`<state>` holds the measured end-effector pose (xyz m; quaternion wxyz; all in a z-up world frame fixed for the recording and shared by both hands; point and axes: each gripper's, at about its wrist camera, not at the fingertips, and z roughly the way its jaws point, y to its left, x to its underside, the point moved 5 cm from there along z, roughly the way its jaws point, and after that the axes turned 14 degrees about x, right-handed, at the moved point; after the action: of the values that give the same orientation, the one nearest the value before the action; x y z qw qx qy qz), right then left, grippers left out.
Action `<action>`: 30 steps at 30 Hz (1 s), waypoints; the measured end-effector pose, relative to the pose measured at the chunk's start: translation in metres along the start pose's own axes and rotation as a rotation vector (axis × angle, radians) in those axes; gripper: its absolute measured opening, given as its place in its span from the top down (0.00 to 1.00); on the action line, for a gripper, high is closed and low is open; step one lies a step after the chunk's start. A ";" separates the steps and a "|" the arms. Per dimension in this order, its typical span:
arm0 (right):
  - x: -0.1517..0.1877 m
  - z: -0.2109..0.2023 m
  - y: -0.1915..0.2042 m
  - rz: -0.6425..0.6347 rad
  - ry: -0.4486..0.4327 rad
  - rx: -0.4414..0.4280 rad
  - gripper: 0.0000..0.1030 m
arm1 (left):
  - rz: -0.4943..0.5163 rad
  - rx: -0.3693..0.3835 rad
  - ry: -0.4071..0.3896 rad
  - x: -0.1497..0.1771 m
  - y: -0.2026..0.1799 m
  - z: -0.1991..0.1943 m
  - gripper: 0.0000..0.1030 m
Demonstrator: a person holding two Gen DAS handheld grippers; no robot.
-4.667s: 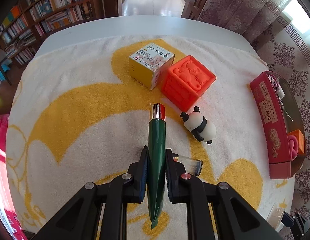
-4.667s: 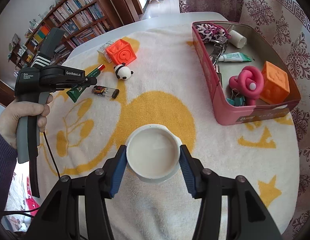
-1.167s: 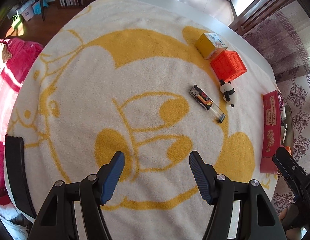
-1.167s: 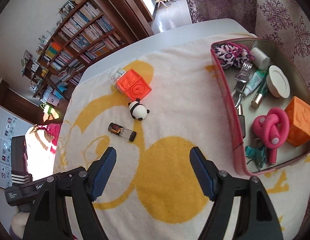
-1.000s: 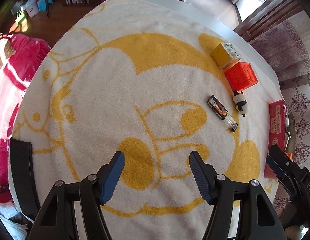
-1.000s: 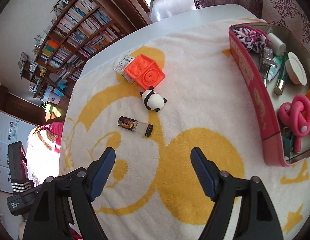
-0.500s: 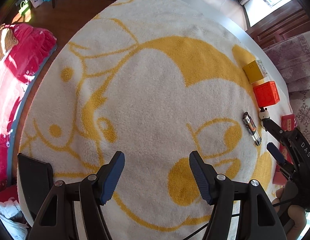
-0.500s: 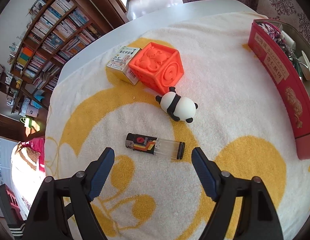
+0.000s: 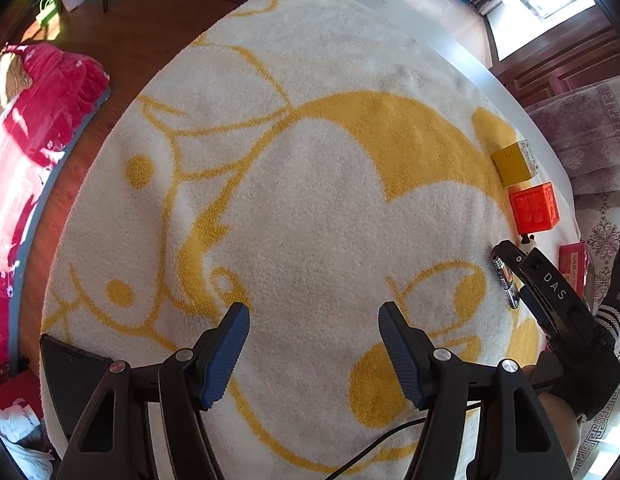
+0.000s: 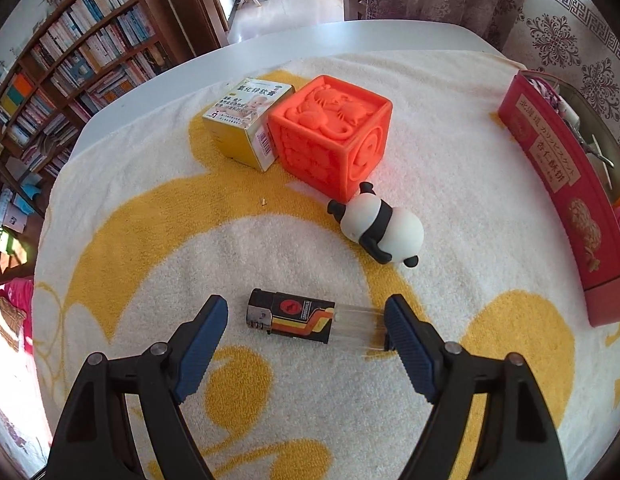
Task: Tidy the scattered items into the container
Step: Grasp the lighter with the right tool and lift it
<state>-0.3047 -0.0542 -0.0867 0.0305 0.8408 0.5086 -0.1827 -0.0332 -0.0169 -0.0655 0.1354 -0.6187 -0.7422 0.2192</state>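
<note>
A lighter (image 10: 310,321) with a black and orange label lies flat on the yellow-and-white towel. My right gripper (image 10: 306,344) is open and low over it, one finger on each side of it, not touching. A panda toy (image 10: 380,230), an orange cube (image 10: 334,136) and a yellow medicine box (image 10: 248,122) lie just beyond. The red tin (image 10: 566,200) stands at the right with items inside. My left gripper (image 9: 312,354) is open and empty over bare towel, far left of the items. The right gripper (image 9: 550,300) shows there at the right edge.
The towel (image 9: 310,200) covers a round white table (image 10: 350,38). The table edge drops to a wooden floor with a red blanket (image 9: 34,120) at the left. Bookshelves (image 10: 70,64) stand behind the table.
My right gripper has dropped toward the lighter, which now lies between its open fingers. My left gripper has drawn back to the left, away from the items.
</note>
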 end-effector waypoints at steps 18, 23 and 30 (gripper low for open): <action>0.033 -0.007 -0.085 -0.065 0.014 -0.155 0.86 | 0.119 -0.013 0.022 -0.004 -0.051 0.011 0.33; 0.067 -0.020 -0.118 -0.083 0.007 -0.201 0.77 | 0.149 -0.009 0.036 0.002 -0.067 0.017 0.33; 0.080 -0.058 -0.130 -0.164 -0.083 -0.300 0.21 | 0.188 -0.004 0.049 0.008 -0.083 0.027 0.33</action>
<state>-0.3683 0.0901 -0.0425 0.1616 0.7742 0.5955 -0.1414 -0.1182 -0.0248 -0.0484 0.1312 -0.6909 -0.6779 0.2144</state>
